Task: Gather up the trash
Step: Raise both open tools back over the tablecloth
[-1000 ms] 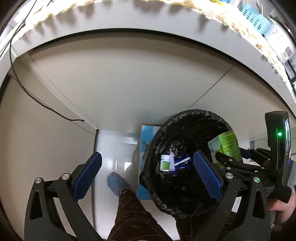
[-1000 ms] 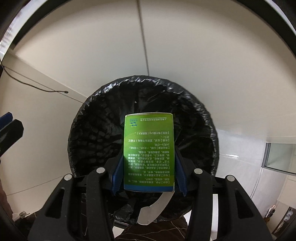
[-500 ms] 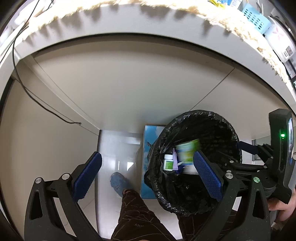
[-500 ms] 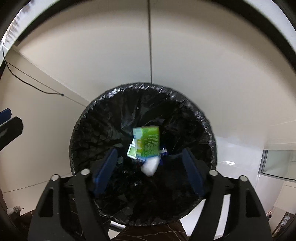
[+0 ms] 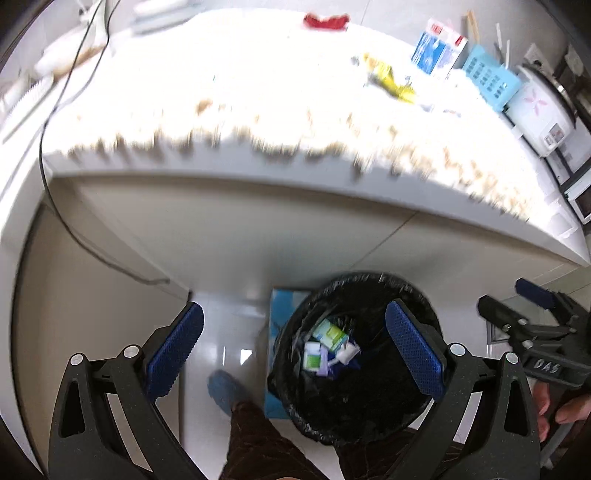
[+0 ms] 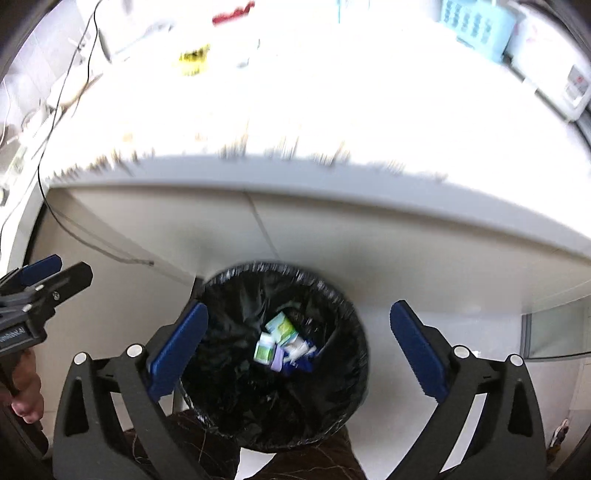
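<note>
we look down on a bin lined with a black bag (image 6: pixel 332 295), standing on the pale floor right against the cabinet front below the counter (image 5: pixel 258 122). our right gripper (image 6: pixel 299 343) hangs above the bin with its jaws opening, the blue pads (image 6: pixel 415 347) wide apart and nothing between them. our left gripper (image 5: pixel 293 347) is spread wide as well, empty, its blue pads (image 5: pixel 413 350) framing the bin's left half and the strip of floor beside it. the trash sits at the bottom of the bag: a green carton (image 6: pixel 281 326) lying tilted, a small white bottle with a green label (image 6: pixel 264 349) just beside it, and some white, purple and dark blue scraps (image 6: pixel 295 354) touching both (too blurred for us to name them). a light blue box (image 5: pixel 275 317) stands between the bin and the cabinet, touching the bag's side. up on the counter, washed out by bright light, we make out a yellow wrapper (image 5: pixel 388 79), a red item (image 5: pixel 327 20), a blue and white carton (image 5: pixel 437 50), a pale blue basket (image 5: pixel 489 79) and a white appliance (image 5: pixel 541 109), all well apart from the bin. a black cable (image 5: pixel 74 66) trails off the counter's left end and down the cabinet. a blue shoe (image 5: pixel 225 391) and a dark trouser leg (image 5: pixel 258 439) show near the bin.
</note>
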